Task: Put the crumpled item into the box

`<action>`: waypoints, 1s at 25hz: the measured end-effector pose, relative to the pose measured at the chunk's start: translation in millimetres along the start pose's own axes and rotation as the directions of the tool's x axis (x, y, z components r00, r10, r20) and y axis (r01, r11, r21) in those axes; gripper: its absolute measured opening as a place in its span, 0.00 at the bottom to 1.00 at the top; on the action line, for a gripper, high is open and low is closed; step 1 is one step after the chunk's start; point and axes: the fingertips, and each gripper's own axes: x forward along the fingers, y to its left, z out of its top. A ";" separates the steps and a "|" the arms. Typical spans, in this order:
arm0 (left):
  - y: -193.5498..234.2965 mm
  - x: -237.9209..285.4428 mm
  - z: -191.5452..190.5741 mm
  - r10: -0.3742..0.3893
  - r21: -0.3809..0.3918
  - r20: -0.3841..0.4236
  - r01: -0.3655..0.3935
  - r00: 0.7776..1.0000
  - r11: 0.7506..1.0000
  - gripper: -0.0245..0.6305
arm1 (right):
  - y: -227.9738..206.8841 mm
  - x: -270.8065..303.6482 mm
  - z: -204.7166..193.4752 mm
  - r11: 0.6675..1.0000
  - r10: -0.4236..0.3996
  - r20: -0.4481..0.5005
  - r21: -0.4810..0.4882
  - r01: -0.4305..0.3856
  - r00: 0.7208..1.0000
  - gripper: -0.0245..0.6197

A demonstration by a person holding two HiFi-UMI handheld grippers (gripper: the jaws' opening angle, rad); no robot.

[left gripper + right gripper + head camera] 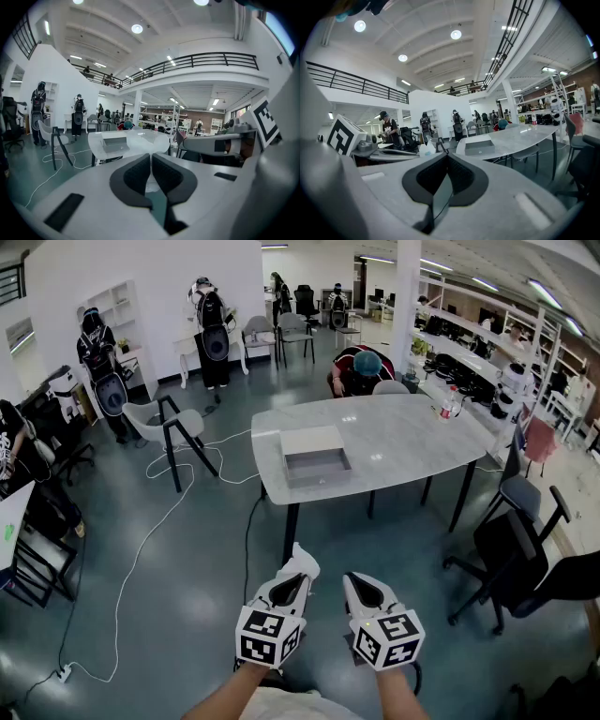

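Observation:
A shallow grey box (315, 460) with an open tray stands on the white marble table (394, 442), near its left end. It also shows far ahead as the box (115, 141) in the left gripper view and the box (479, 146) in the right gripper view. No crumpled item is visible in any view. My left gripper (304, 565) and right gripper (354, 580) hang side by side over the floor, well short of the table. In each gripper view, on the left gripper (151, 157) and the right gripper (446, 158), the dark pads meet with nothing between them.
A bottle (450, 403) stands at the table's far right end. A person in a teal cap (367, 363) bends behind the table. A grey chair (174, 427) and white cables (141, 549) lie to the left, black office chairs (514, 549) to the right. Other people stand at the back.

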 end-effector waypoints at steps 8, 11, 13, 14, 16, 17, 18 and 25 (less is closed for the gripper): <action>10.7 15.1 -0.5 0.001 -0.018 -0.014 -0.002 1.000 1.000 0.07 | -9.8 14.1 -4.4 1.000 0.001 -0.023 0.022 -0.001 1.000 0.05; 17.2 27.7 1.3 -0.004 -0.021 -0.022 0.003 1.000 1.000 0.06 | -18.3 25.7 -3.6 1.000 -0.003 -0.033 0.026 0.004 0.999 0.05; 25.0 38.2 3.8 -0.009 -0.024 -0.024 0.008 1.000 1.000 0.07 | -23.4 37.9 -2.7 1.000 -0.005 -0.040 0.028 0.006 0.999 0.05; 29.8 44.2 5.8 -0.011 -0.025 -0.025 0.011 1.000 1.000 0.07 | -26.0 45.0 -1.8 1.000 -0.006 -0.044 0.028 0.007 0.999 0.05; 39.2 58.1 10.8 -0.018 -0.026 -0.028 0.017 0.999 1.000 0.07 | -33.4 59.4 1.4 1.000 -0.010 -0.049 0.029 0.012 0.999 0.05; 43.6 65.7 13.7 -0.022 -0.027 -0.030 0.021 0.999 0.999 0.06 | -38.1 66.6 3.9 0.999 -0.015 -0.051 0.030 0.016 0.999 0.05; 48.1 73.3 16.9 -0.027 -0.028 -0.033 0.026 0.999 0.999 0.07 | -43.0 74.0 7.0 0.999 -0.020 -0.052 0.032 0.022 0.998 0.05; 87.3 132.4 38.1 -0.075 -0.037 -0.054 0.073 0.996 0.997 0.07 | -76.8 134.2 26.9 0.997 -0.064 -0.068 0.042 0.067 0.996 0.05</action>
